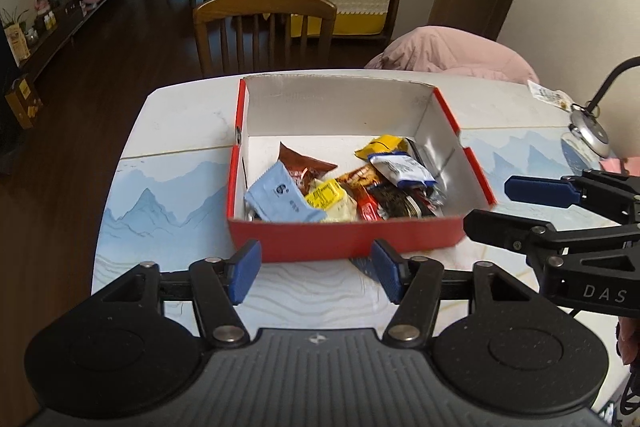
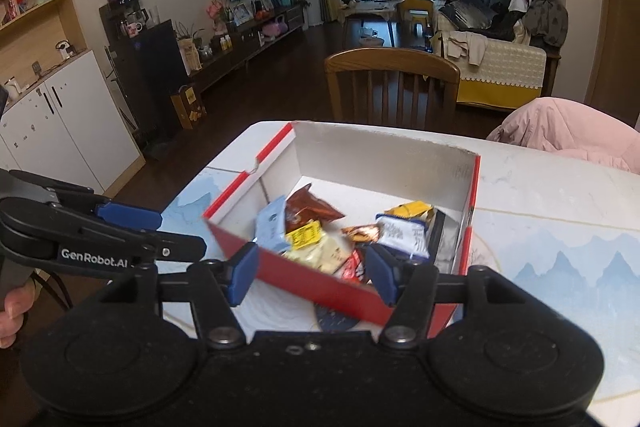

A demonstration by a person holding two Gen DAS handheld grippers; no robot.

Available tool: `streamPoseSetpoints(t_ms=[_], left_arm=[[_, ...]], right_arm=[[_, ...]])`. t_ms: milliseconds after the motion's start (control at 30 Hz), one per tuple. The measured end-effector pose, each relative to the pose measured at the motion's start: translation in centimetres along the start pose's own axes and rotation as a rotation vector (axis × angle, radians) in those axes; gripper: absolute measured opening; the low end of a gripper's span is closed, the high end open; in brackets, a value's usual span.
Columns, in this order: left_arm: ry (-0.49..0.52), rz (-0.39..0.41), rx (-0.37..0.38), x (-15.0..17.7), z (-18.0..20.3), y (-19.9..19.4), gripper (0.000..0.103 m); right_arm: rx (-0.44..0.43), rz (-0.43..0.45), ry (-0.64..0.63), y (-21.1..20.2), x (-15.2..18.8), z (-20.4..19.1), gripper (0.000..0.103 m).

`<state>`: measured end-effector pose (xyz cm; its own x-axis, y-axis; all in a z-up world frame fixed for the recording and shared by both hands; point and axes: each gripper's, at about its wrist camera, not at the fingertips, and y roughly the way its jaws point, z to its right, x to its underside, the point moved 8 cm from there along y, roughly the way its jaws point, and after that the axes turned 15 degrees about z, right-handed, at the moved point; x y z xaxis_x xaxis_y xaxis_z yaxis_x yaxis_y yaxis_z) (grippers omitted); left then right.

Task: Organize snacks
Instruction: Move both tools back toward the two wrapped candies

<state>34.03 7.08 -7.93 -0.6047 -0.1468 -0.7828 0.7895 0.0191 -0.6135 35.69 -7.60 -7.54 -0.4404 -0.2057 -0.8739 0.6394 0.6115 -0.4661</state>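
**Q:** Surface and setting?

**Me:** Pale stone-look surface [image 1: 192,115] with a glossy printed panel of blue mountains; wooden slat-back chair [image 1: 265,23] behind it, pink padded garment [image 1: 452,47] at the far right edge. Living room beyond is dim.

**Q:** Where are the snacks?

**Me:** All in the cardboard box [image 1: 344,235], red outside, matte white inside, lid off, standing mid-surface. Crinkly foil and plastic packets are heaped toward the near wall: light blue packet [image 1: 280,197], brown triangular pouch [image 1: 306,163], yellow sachet [image 1: 326,193], white-and-blue packet [image 1: 402,169], yellow packet [image 1: 382,145] behind it. Lower layers are overlapped; labels unreadable.

**Q:** My tools?

**Me:** My left hand-held gripper [image 1: 316,269] is released, blue ribbed pads apart, nothing between them, just short of the box's near wall. My right hand-held gripper [image 2: 311,273] is also released and empty; its pads frame the near corner of the box without touching it. That view is blurred at the box rim. A dark blue patch under the corner I cannot identify.

**Q:** Cut off?

**Me:** Silver lamp base [image 1: 590,133], its neck leaving frame.
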Motion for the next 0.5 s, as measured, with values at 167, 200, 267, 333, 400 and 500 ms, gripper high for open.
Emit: streamPoseSetpoints(t_ms=[167,200,267,333,400,500], left_arm=[[0.001,0.027,0.017,1.5,-0.4,-2.8,0.07],[0.001,0.03,0.018,1.8,-0.5,-3.3,0.072],[-0.002,0.035,0.024,2.5,-0.7,-4.2,0.074],[-0.004,0.035,0.024,3.1,-1.0,-4.8,0.074],[-0.019,0.037,0.025,3.9,-1.4,-5.4,0.075],[-0.036,0.051,0.027,5.1,-1.9,-6.3,0.085]], right_arm=[[0.002,0.01,0.016,-1.9,1.5,-1.7,0.065],[0.007,0.013,0.016,-2.3,1.8,-2.0,0.079],[0.02,0.021,0.013,-2.9,2.4,-2.6,0.099],[0.015,0.029,0.018,-3.5,3.0,-3.2,0.099],[0.015,0.026,0.018,-3.8,3.6,-3.7,0.099],[0.011,0.022,-0.007,-4.4,4.8,-4.6,0.099]])
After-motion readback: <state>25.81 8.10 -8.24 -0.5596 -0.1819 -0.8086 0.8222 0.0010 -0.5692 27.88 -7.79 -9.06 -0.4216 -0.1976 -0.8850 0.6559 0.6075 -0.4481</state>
